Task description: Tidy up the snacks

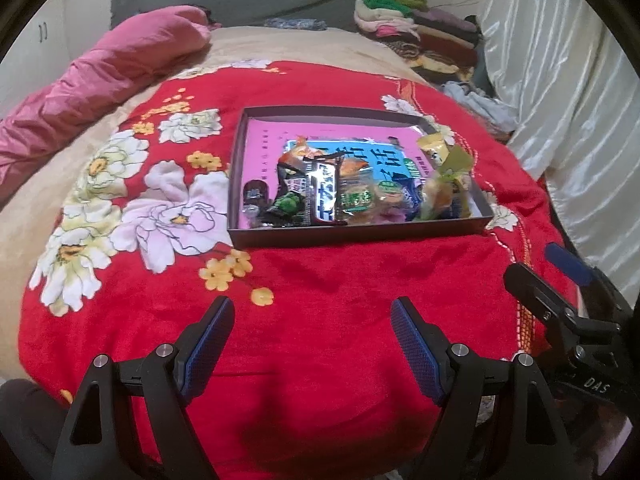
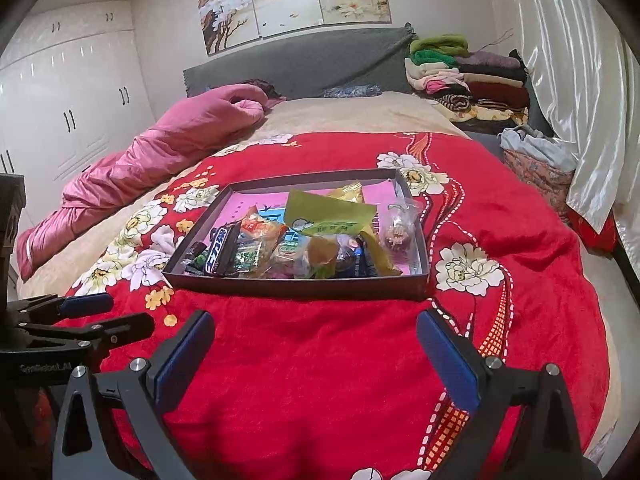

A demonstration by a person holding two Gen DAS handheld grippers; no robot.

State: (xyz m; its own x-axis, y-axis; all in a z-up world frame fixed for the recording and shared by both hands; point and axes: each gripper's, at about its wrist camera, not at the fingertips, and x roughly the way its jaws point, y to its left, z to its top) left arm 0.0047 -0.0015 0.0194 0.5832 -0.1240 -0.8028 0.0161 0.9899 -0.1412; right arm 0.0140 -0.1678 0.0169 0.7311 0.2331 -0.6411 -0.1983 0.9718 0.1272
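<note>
A shallow dark box (image 1: pixel 352 237) (image 2: pixel 296 289) with a pink lining lies on the red flowered blanket (image 1: pixel 320 280) (image 2: pixel 320 380). Several snack packets (image 1: pixel 348 188) (image 2: pixel 280 252) are heaped along its near side, among them a yellow-green pouch (image 2: pixel 328 216), a blue-and-white bar (image 2: pixel 218 252) and a clear bag (image 2: pixel 398 232). My left gripper (image 1: pixel 312 314) (image 2: pixel 120 314) hovers open over bare blanket in front of the box, nothing between its fingers. To its right my right gripper (image 2: pixel 316 326) (image 1: pixel 540 268) is open too, also short of the box and holding nothing.
A pink quilt (image 1: pixel 100 76) (image 2: pixel 160 152) is bunched along the bed's left side. Folded clothes (image 1: pixel 420 28) (image 2: pixel 468 76) are stacked at the far right by the grey headboard (image 2: pixel 300 64). A white curtain (image 1: pixel 560 80) (image 2: pixel 580 80) hangs on the right; white wardrobes (image 2: pixel 60 100) stand left.
</note>
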